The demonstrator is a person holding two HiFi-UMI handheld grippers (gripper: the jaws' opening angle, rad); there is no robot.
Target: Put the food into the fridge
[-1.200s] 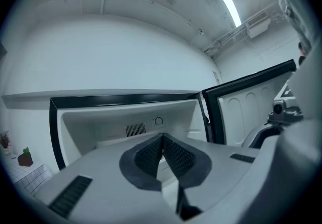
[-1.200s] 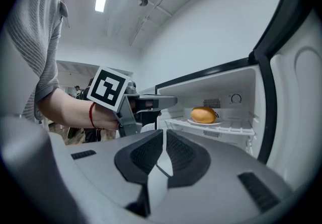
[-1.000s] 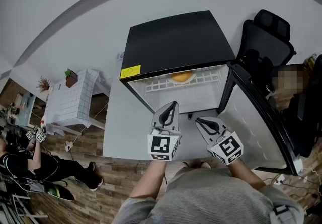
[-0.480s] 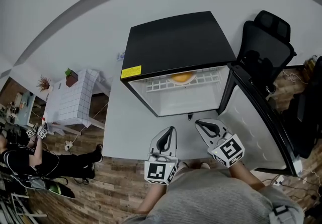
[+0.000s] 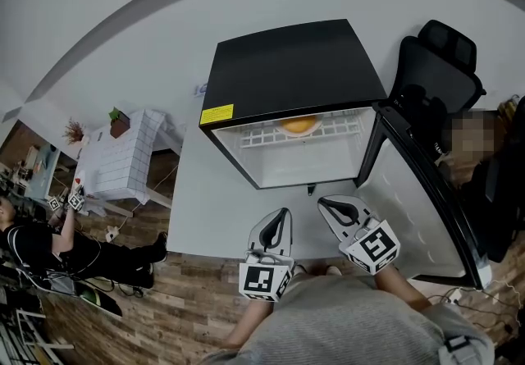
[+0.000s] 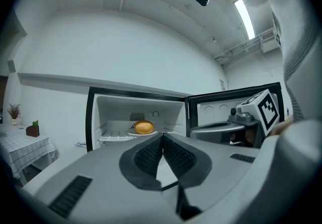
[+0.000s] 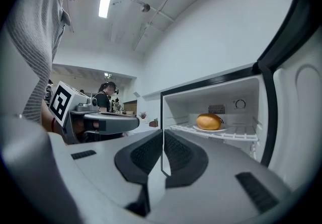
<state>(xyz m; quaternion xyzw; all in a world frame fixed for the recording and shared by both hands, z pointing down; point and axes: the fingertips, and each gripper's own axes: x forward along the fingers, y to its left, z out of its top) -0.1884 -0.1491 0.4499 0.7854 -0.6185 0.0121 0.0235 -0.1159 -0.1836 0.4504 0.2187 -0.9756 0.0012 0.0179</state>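
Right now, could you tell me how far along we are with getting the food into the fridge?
Done: a bun on a plate sits on the wire shelf inside the fridge. In hand: nothing; the left gripper and right gripper are both shut and empty, in front of the opening. Left: the door stands open, so closing it is probably all that remains; I see no other food outside.

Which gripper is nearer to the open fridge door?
Right. The right gripper is close beside the fridge door; the left gripper lies farther from it, on the right gripper's other side.
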